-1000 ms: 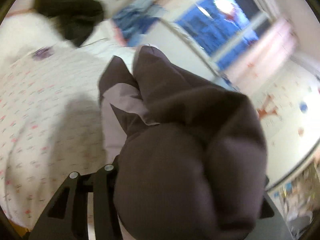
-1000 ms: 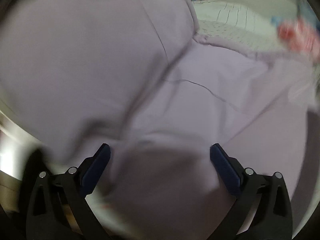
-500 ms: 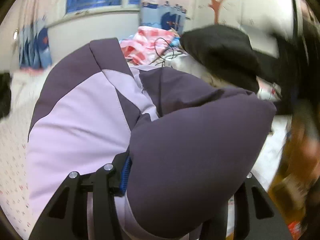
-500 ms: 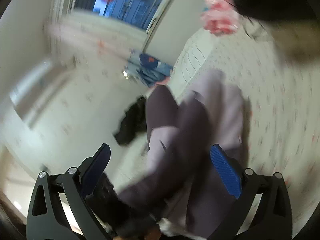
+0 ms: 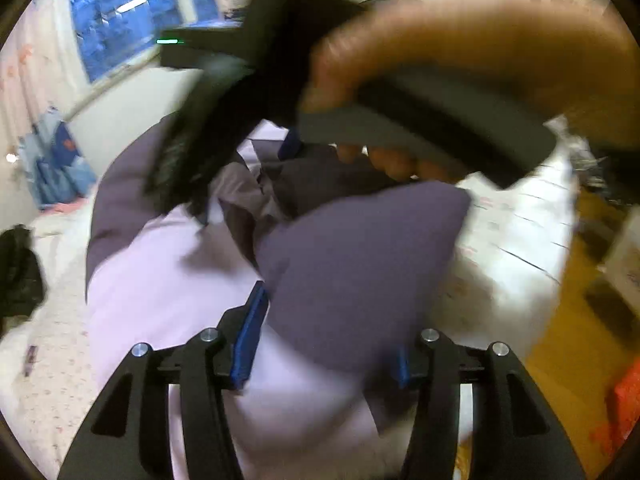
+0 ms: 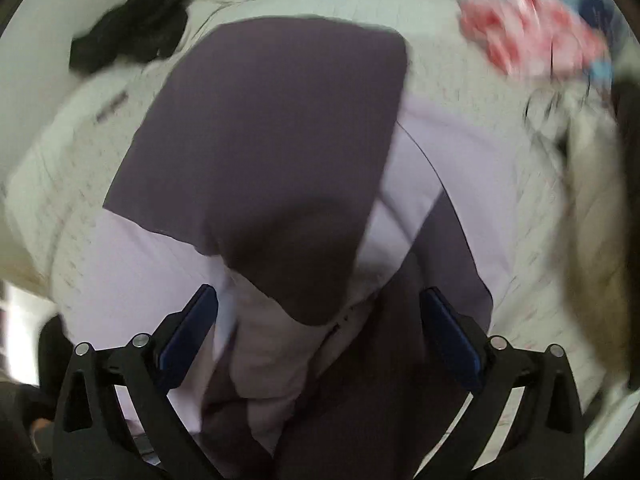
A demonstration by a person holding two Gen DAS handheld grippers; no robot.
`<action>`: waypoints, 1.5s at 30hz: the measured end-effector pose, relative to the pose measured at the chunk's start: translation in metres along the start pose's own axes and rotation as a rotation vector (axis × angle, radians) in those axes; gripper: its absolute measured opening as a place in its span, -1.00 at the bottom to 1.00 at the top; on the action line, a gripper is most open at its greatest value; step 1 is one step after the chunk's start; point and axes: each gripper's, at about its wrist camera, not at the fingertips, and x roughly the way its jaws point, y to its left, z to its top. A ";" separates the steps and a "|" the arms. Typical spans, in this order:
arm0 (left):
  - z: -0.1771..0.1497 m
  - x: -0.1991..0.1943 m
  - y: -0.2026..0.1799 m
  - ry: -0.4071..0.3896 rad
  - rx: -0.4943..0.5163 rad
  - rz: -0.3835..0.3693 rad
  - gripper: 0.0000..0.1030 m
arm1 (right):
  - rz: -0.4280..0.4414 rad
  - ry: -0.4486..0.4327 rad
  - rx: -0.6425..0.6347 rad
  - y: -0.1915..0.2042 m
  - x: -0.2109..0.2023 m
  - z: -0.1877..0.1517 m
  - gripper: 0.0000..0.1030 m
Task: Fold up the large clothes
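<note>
A large padded jacket, dark purple with pale lilac panels, lies on the white patterned bed. In the left wrist view my left gripper has its jaws part open around a dark purple fold of the jacket. The right gripper's body and the hand holding it hang blurred above the jacket. In the right wrist view my right gripper is open, its blue pads either side of the jacket's collar area, touching nothing I can tell.
A black garment lies at the bed's far left and a red-and-white checked cloth at the far right. A window and wall stand behind the bed. The wooden floor shows to the right of the bed.
The left gripper's jaws have widened around the purple fold. The right gripper swung back over the jacket, still open. Both views are blurred by motion.
</note>
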 end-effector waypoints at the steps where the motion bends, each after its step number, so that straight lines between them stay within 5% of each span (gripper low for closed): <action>1: -0.004 -0.014 0.009 -0.004 -0.021 -0.047 0.00 | 0.010 -0.012 0.024 -0.004 0.002 -0.005 0.89; 4: -0.017 -0.056 0.053 -0.044 -0.192 -0.134 0.03 | 0.013 -0.064 0.080 -0.008 0.004 -0.023 0.89; 7: -0.037 -0.072 0.158 -0.079 -0.538 -0.130 0.06 | 0.006 -0.136 0.136 -0.010 0.005 -0.045 0.89; 10: -0.060 -0.044 0.237 -0.042 -0.799 -0.176 0.07 | 0.004 -0.225 0.175 -0.015 0.004 -0.067 0.89; 13: -0.070 0.016 0.266 0.059 -0.919 -0.309 0.10 | -0.005 -0.302 0.216 -0.012 0.005 -0.083 0.89; 16: -0.083 0.062 0.271 0.077 -1.032 -0.495 0.55 | 0.004 -0.372 0.259 -0.024 0.009 -0.096 0.89; 18: -0.077 0.072 0.265 0.082 -1.021 -0.508 0.58 | 0.037 -0.411 0.295 -0.028 0.009 -0.103 0.89; 24: -0.037 0.031 0.253 0.029 -0.778 -0.402 0.57 | 0.153 -0.519 0.382 -0.017 0.008 -0.091 0.89; 27: -0.026 -0.020 0.263 -0.042 -0.679 -0.258 0.57 | 0.289 -0.599 0.391 0.023 0.007 -0.052 0.89; 31: -0.040 -0.094 0.324 -0.099 -0.658 -0.025 0.57 | 0.436 -0.589 0.301 0.100 0.032 -0.003 0.89; 33: -0.060 -0.105 0.346 -0.017 -0.644 0.084 0.57 | 0.362 -0.490 0.167 0.149 0.055 0.017 0.88; 35: -0.094 -0.084 0.361 0.188 -0.619 0.178 0.55 | 0.262 -0.373 -0.008 0.188 0.080 0.025 0.89; 36: -0.118 -0.062 0.365 0.298 -0.603 0.186 0.46 | 0.264 -0.342 -0.086 0.200 0.086 0.023 0.88; 37: -0.131 -0.055 0.367 0.324 -0.613 0.165 0.47 | 0.239 -0.331 -0.111 0.205 0.087 0.021 0.87; 39: -0.132 -0.070 0.368 0.242 -0.649 0.131 0.46 | 0.155 -0.313 -0.122 0.203 0.080 0.014 0.86; 45: -0.074 -0.089 0.368 0.003 -0.647 0.163 0.46 | 0.144 -0.266 -0.049 0.178 0.087 -0.004 0.86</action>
